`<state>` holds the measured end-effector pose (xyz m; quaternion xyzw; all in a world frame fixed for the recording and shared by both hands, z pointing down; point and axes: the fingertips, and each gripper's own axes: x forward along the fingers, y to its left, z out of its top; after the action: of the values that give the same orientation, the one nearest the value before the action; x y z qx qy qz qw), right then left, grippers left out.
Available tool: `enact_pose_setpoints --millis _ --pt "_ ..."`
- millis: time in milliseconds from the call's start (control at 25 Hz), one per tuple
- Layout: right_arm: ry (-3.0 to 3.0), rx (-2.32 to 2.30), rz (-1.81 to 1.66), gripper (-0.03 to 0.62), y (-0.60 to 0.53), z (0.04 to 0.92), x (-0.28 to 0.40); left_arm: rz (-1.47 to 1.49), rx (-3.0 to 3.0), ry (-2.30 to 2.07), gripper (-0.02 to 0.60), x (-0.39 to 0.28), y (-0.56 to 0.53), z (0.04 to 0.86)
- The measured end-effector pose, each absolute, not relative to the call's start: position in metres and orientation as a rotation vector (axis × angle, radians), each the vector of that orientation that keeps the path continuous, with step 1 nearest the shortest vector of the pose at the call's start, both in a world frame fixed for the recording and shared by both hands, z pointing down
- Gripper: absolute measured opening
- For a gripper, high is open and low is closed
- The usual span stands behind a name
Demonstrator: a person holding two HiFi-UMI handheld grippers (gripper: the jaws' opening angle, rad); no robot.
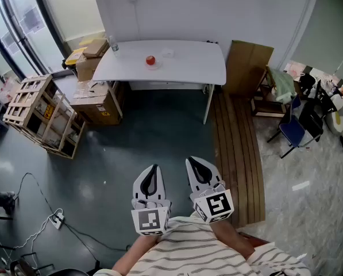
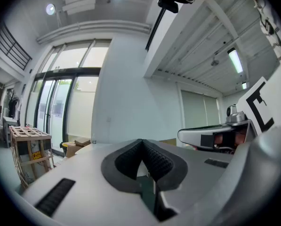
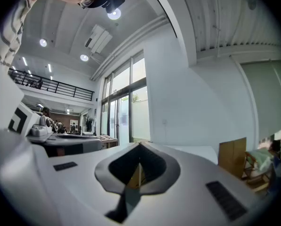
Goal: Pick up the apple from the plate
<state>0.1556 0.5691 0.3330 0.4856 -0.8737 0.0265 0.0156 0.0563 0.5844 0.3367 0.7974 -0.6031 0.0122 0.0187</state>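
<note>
A red apple (image 1: 150,60) rests on a small clear plate (image 1: 154,65) near the middle of a white table (image 1: 188,68) far ahead across the room. My left gripper (image 1: 153,169) and right gripper (image 1: 192,162) are held side by side close to my body, pointing level toward the table and far short of it. Both have their jaws shut with nothing between them. In the left gripper view the black pads (image 2: 141,157) meet at the tips. The right gripper view shows its pads (image 3: 140,164) closed the same way.
A plastic bottle (image 1: 114,46) stands at the table's left end. Cardboard boxes (image 1: 93,91) and a wooden crate (image 1: 42,115) sit left of the table. A cardboard sheet (image 1: 249,65), wooden floor strip (image 1: 237,148) and a blue chair (image 1: 292,131) lie to the right. Cables (image 1: 56,217) trail on the grey floor.
</note>
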Motion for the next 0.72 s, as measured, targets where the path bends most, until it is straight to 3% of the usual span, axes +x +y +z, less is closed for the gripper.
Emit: enact_pose_setpoints --millis 720 --pt "-2.665 1.537 0.026 0.012 0.575 0.336 0.093 -0.105 2.529 -1.796 0.005 0.005 0.588 0.334"
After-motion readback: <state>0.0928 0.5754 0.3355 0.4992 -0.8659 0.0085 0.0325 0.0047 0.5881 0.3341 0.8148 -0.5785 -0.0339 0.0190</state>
